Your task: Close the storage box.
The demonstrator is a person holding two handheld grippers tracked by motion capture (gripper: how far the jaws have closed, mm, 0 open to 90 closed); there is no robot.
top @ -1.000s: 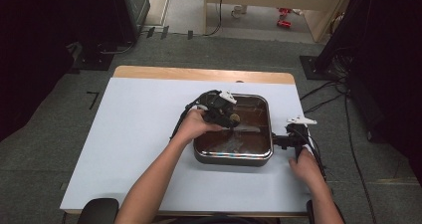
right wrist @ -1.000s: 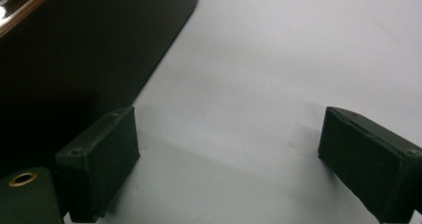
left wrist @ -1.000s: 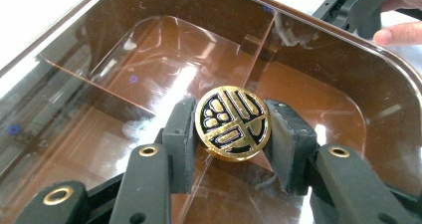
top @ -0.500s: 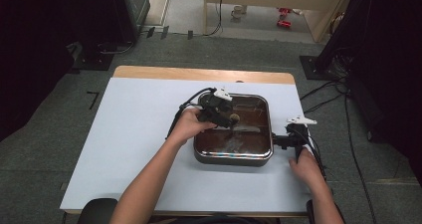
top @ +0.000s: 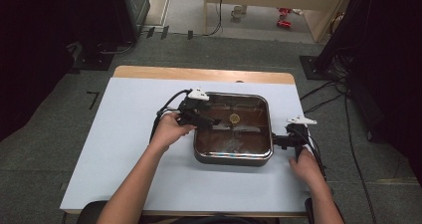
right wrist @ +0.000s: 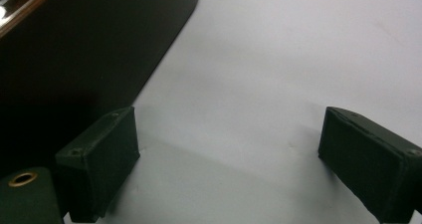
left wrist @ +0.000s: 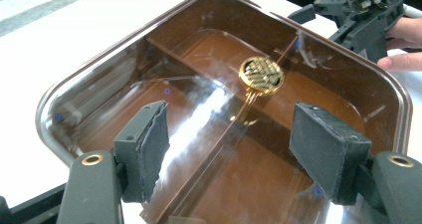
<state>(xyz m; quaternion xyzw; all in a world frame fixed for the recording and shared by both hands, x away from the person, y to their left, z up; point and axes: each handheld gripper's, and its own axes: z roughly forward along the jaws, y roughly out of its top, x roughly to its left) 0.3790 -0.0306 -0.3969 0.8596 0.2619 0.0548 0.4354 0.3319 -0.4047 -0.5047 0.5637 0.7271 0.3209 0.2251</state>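
A shiny brown square pan (top: 234,160) stands on the table right of centre, with a small gold disc (top: 234,117) lying in its middle. The left gripper view has the pan's rim (left wrist: 99,59) and the gold disc (left wrist: 261,74) ahead of the jaws. My left gripper (top: 209,120) hovers at the pan's left rim and points into it; its jaws (left wrist: 229,134) have just been opening and nothing is between them. My right gripper (top: 277,141) rests by the pan's right side, open (right wrist: 229,149) over bare table, with the dark pan wall (right wrist: 74,50) at its left.
The pale table top (top: 124,149) has wide free room left of the pan and along the front. A wooden strip (top: 199,74) runs along the far edge. Cables (top: 323,97) lie on the floor at the right.
My left gripper has let go of the gold disc, opened, and drawn back left from the pan's middle to its left rim. The right gripper has stayed in place.
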